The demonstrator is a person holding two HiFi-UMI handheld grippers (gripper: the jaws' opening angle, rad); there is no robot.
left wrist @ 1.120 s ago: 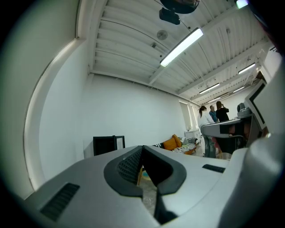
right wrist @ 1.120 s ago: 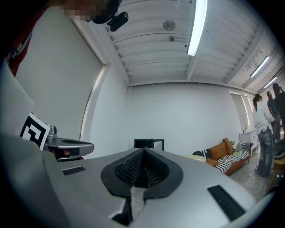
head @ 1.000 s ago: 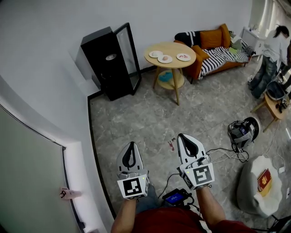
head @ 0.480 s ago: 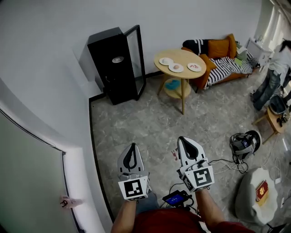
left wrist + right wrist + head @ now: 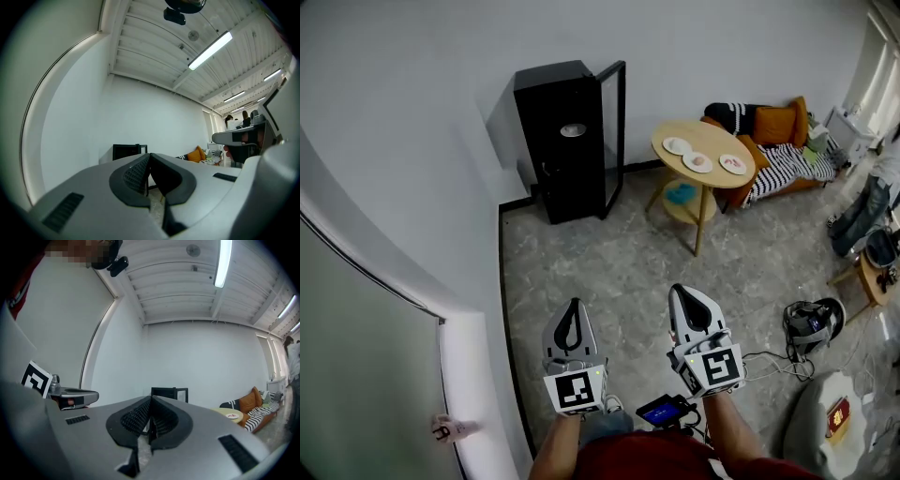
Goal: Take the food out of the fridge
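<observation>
While we hold both grippers out over the grey floor (image 5: pixel 609 253), neither of them carries anything. Our left gripper (image 5: pixel 573 306) has its jaws pressed together tip to tip, with only a thin seam between the ribbed pads and nothing caught there. Our right gripper (image 5: pixel 689 292) is closed the same way, pad against pad, touching nothing but itself. Our forearms come in from the bottom edge of the head view, side by side and apart from each other. Each gripper points forward and its marker cube faces up at us. The right one sits a little further ahead than the left.

Both gripper views look along the closed jaws to the black fridge (image 5: pixel 567 141). It stands on the floor against the far wall, well apart from us. Its glass door (image 5: pixel 616 127) is swung open on the side toward the round table (image 5: pixel 717 141). On a shelf inside we see one pale round dish (image 5: pixel 573 130), too small for us to tell what lies on it. Three plates (image 5: pixel 698 161) run in a row across the tabletop, each with something pinkish. A striped sofa (image 5: pixel 787 155) stands beyond the table's far edge.
</observation>
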